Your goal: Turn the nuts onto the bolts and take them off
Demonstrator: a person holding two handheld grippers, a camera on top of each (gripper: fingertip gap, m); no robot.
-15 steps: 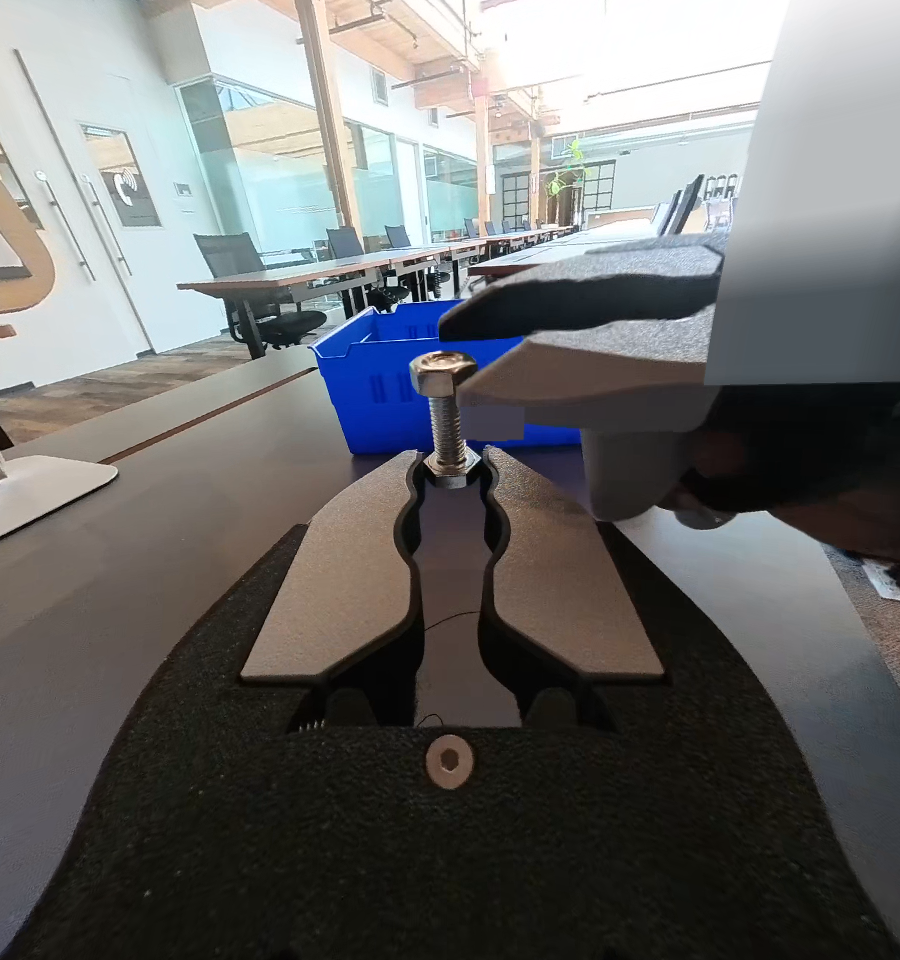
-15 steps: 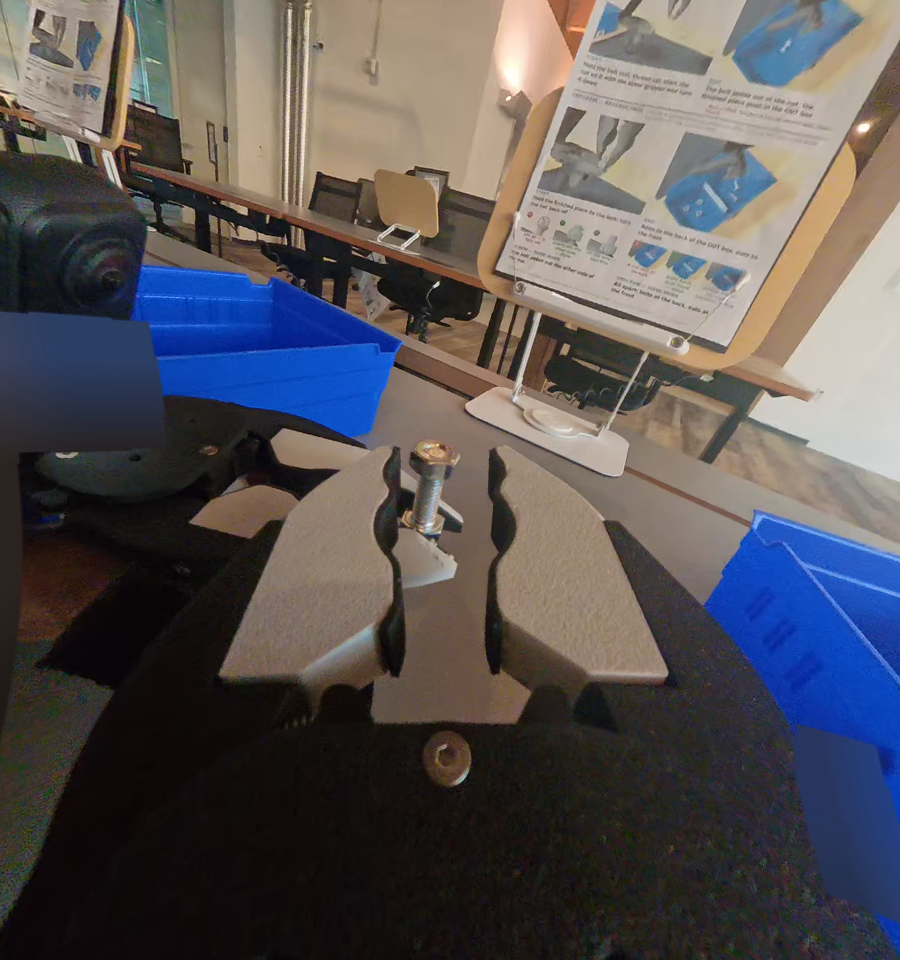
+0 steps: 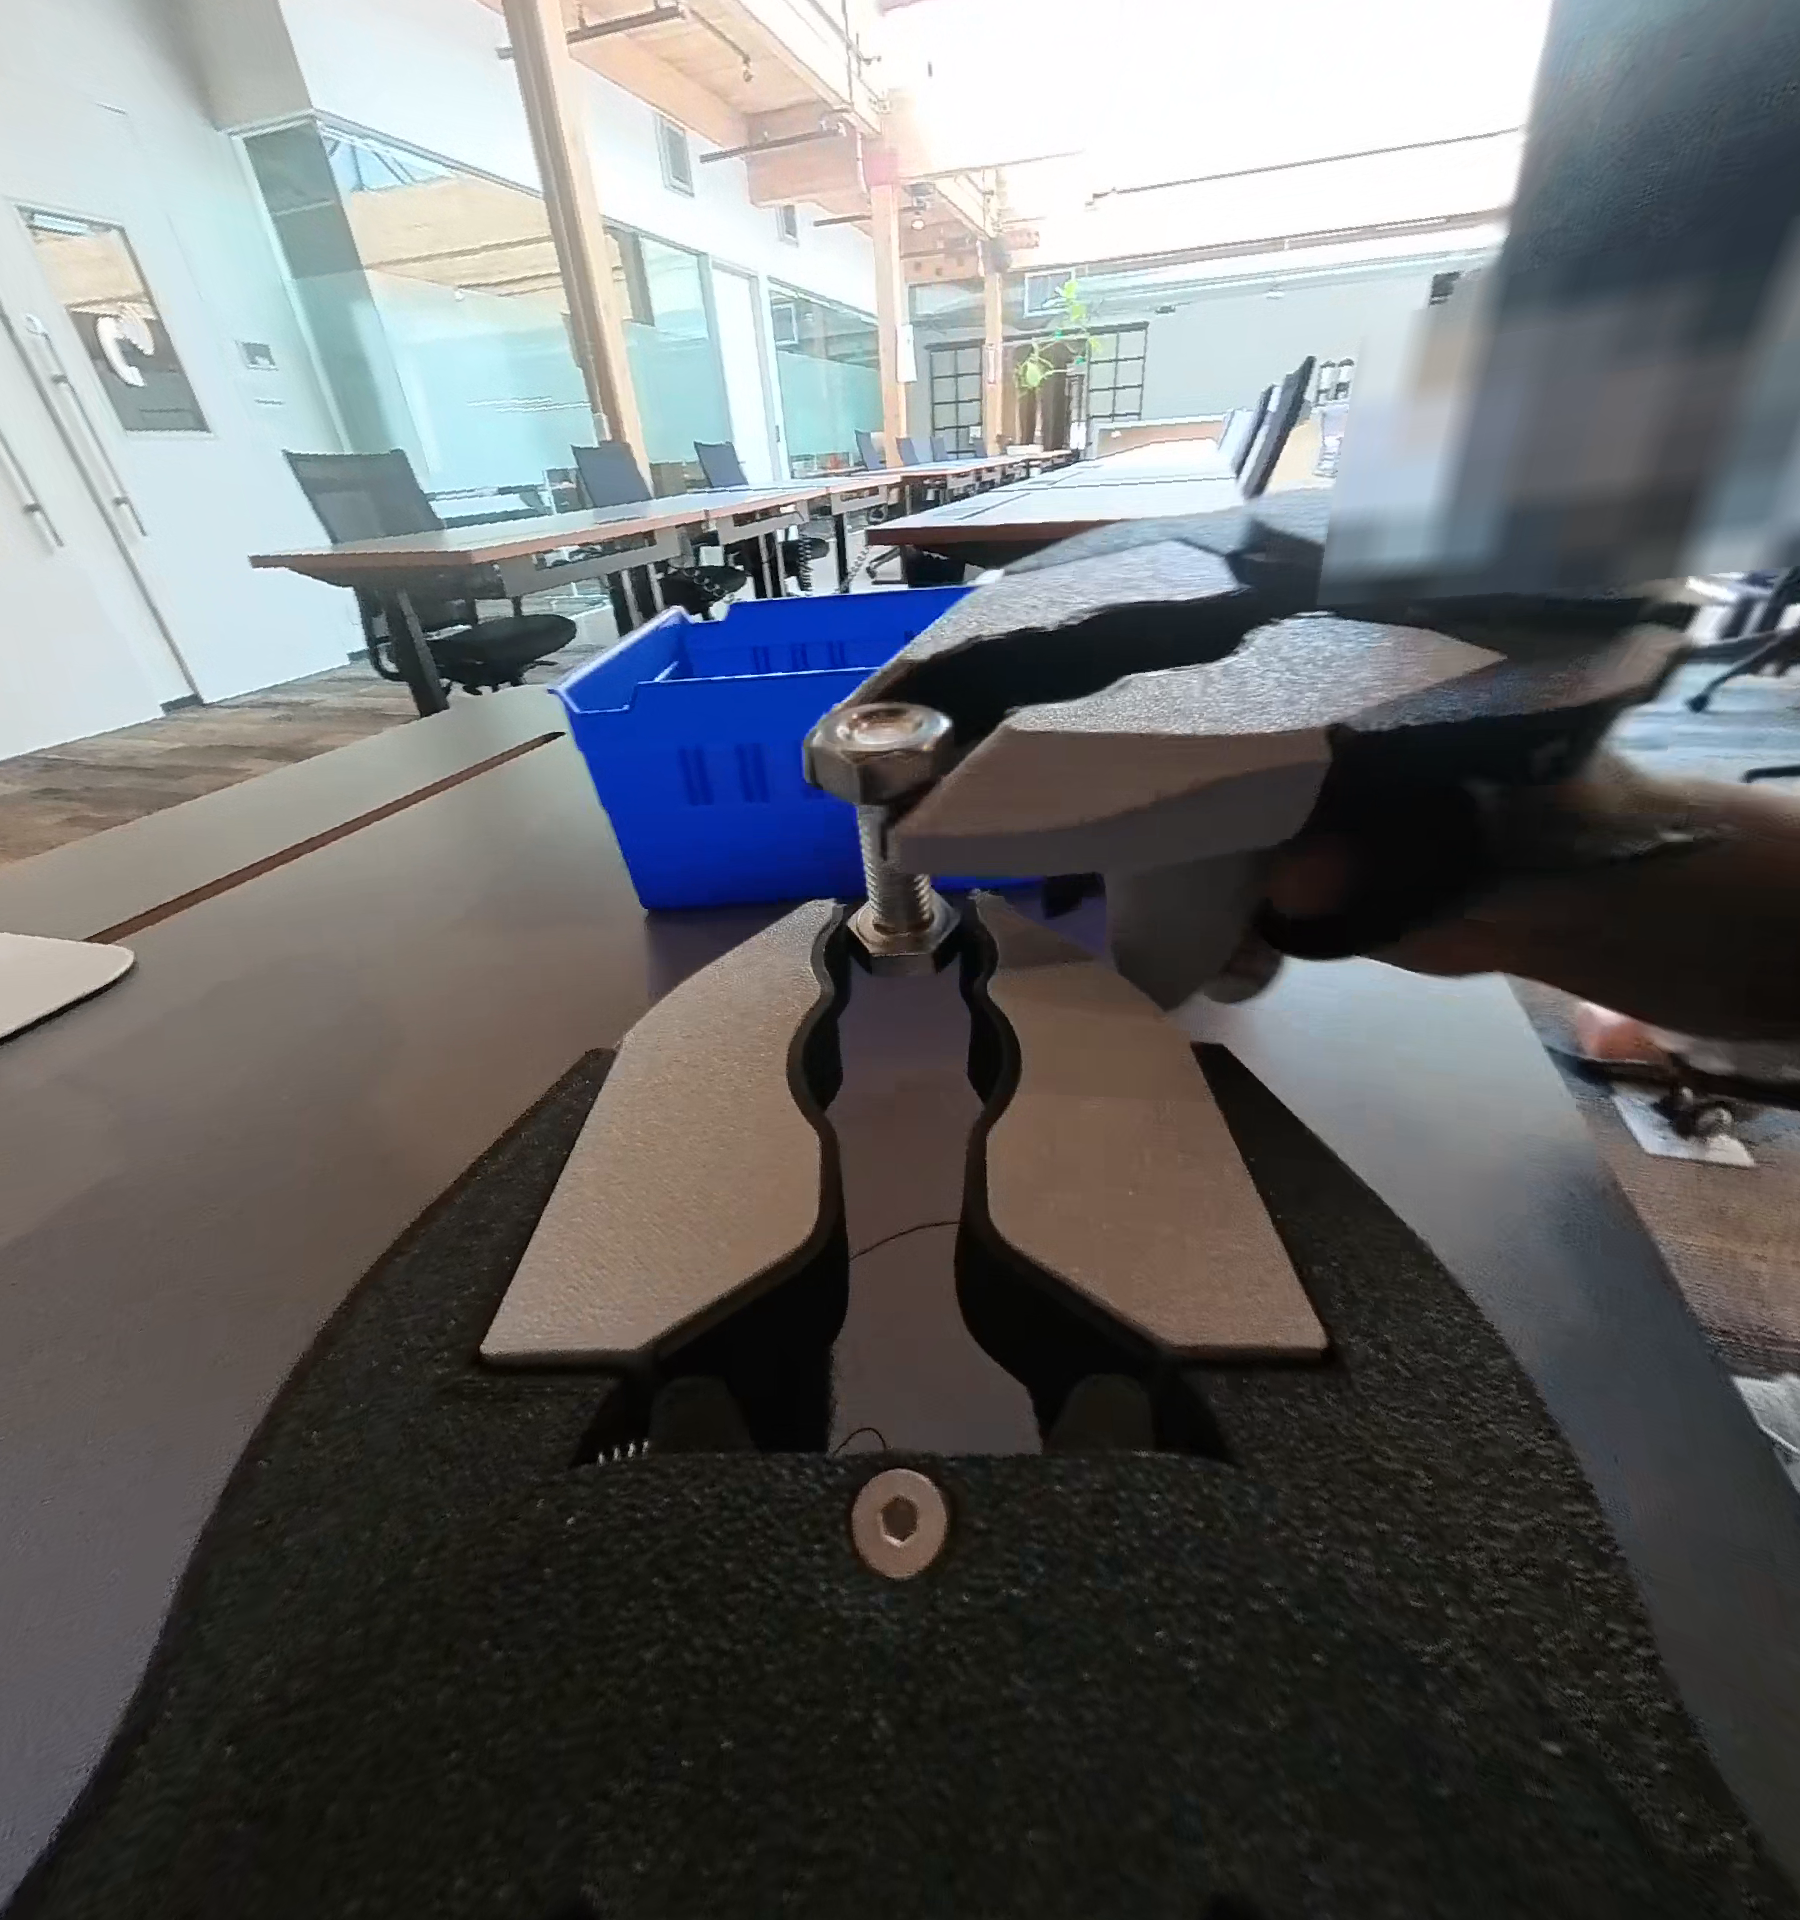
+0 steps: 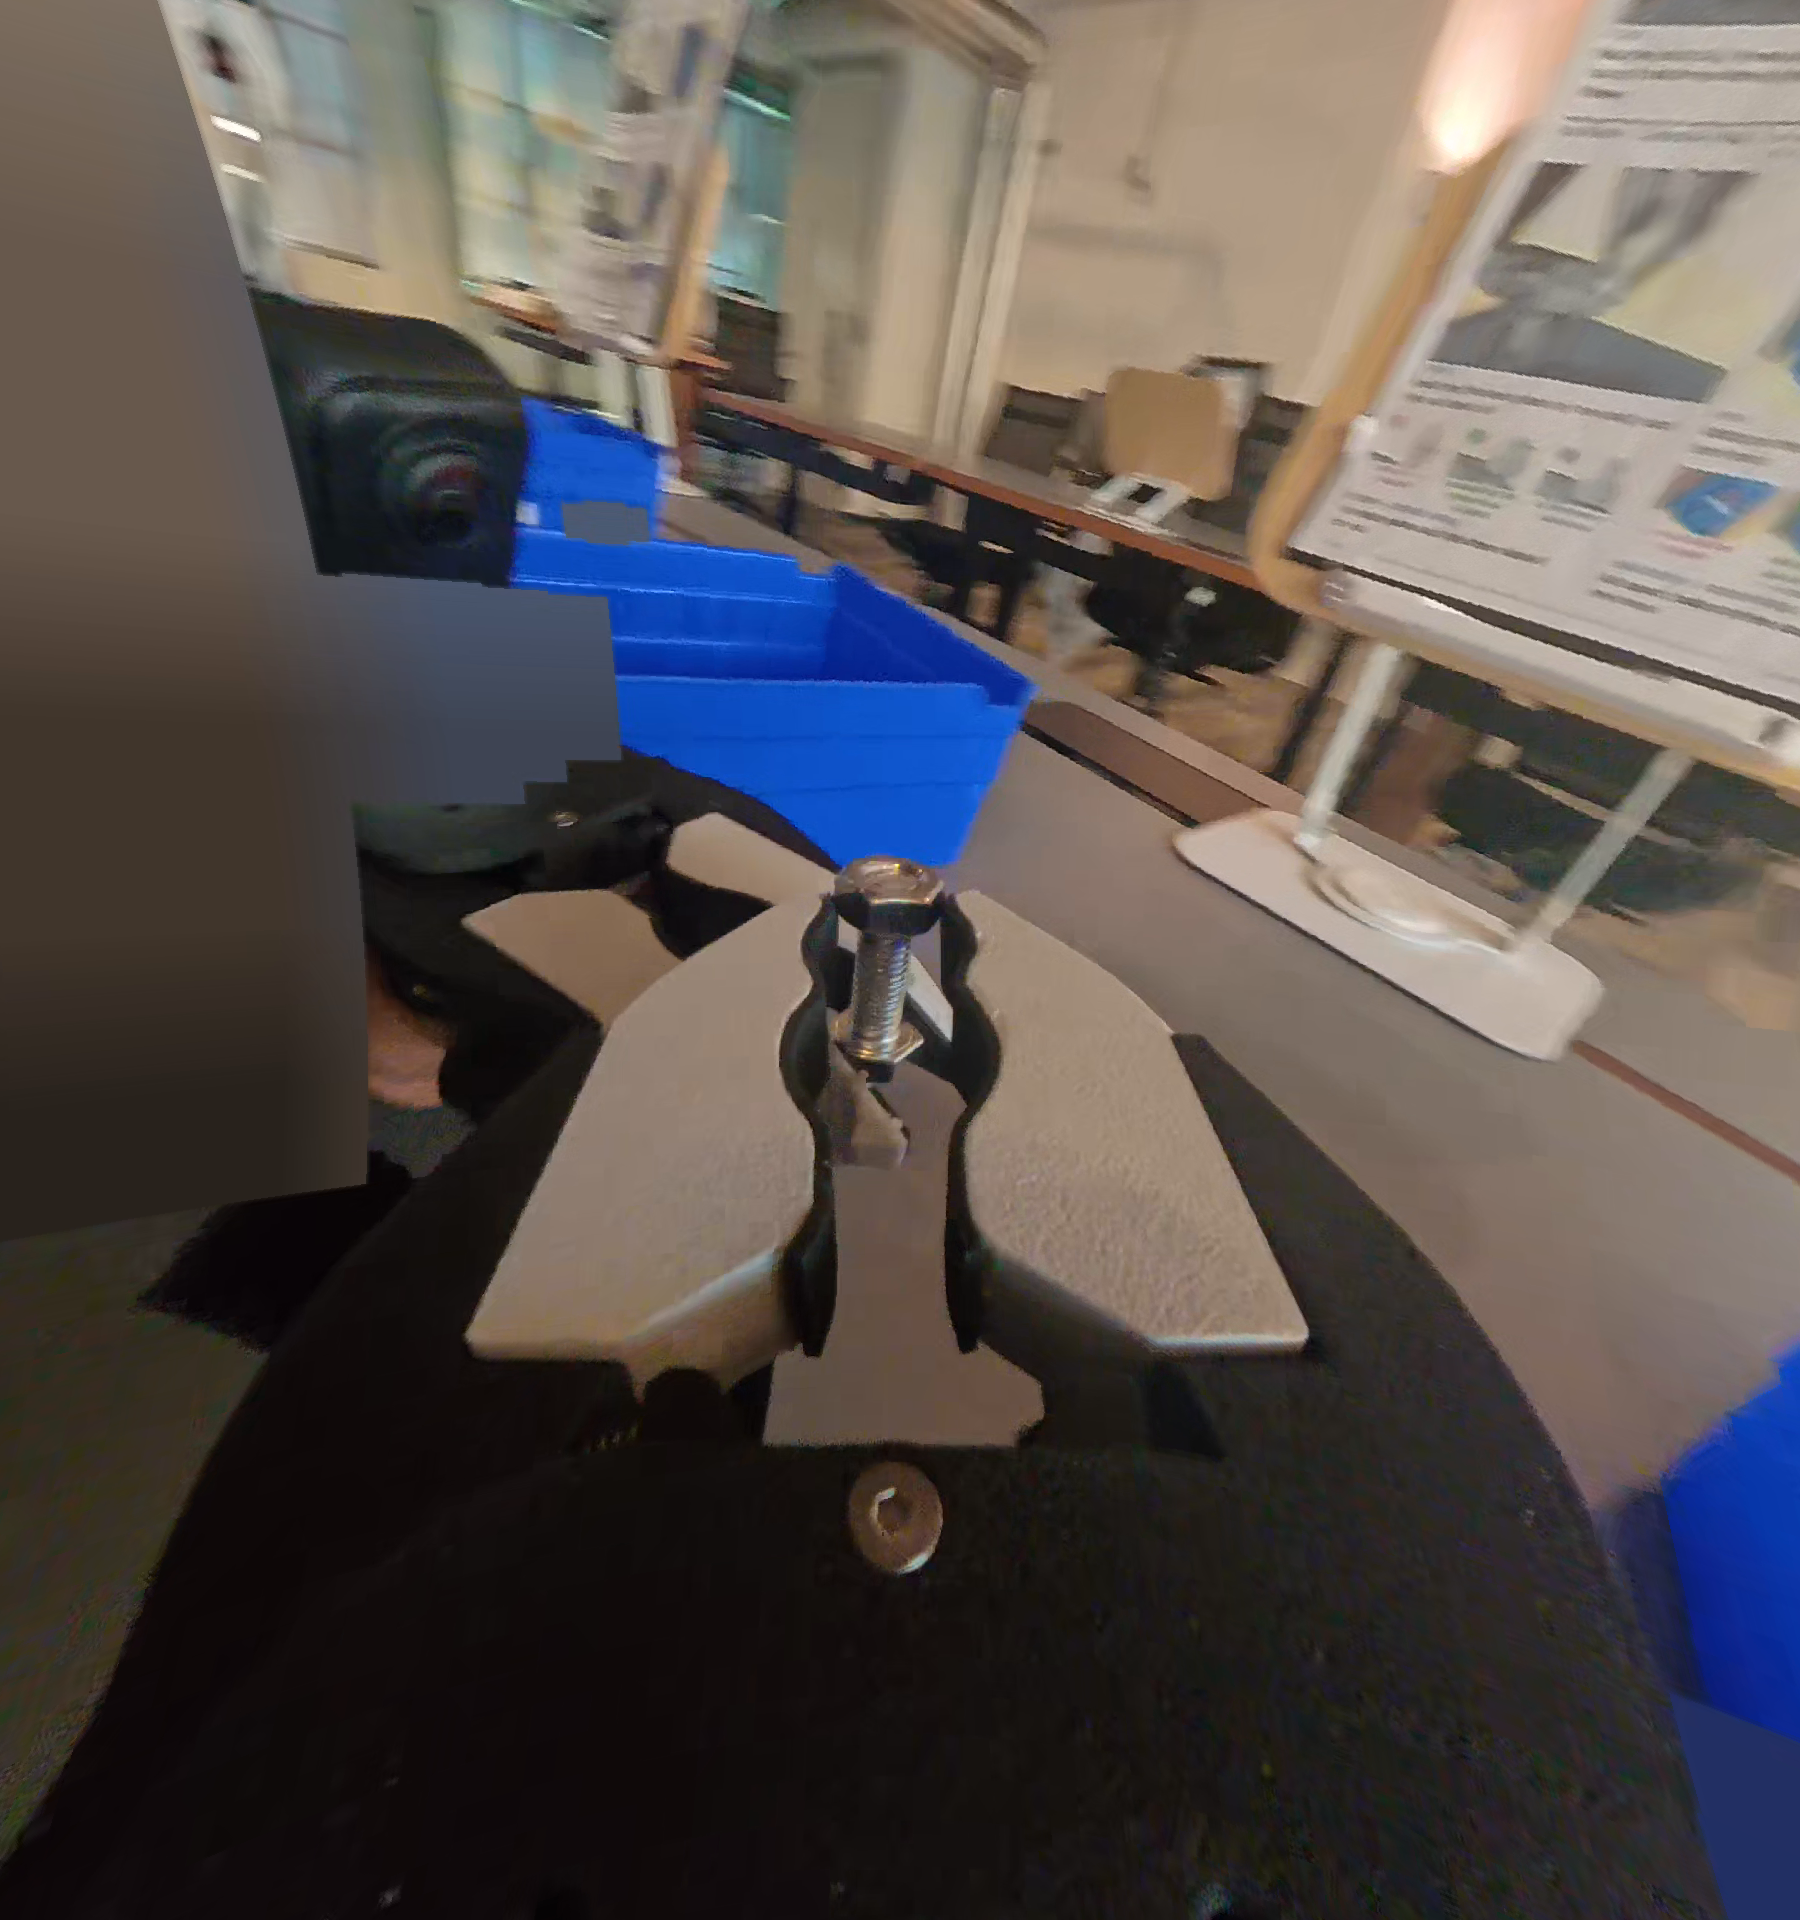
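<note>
Gripping the nut (image 3: pixel 901 937), left gripper (image 3: pixel 901 935); only right gripper (image 4: pixel 885 914) view shows poster (image 4: pixel 1623 436).

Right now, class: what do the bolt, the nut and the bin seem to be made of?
Bolt: looks like bright steel, with shiny glints on head and threads. Nut: same silvery metal sheen. Bin: apparently moulded plastic, uniform glossy blue with ribbed slots.

We see the bolt (image 3: pixel 883 821) upright above the bench (image 3: pixel 356 987), the bin (image 3: pixel 709 769) behind it, a stand (image 4: pixel 1395 914) to the right.
</note>
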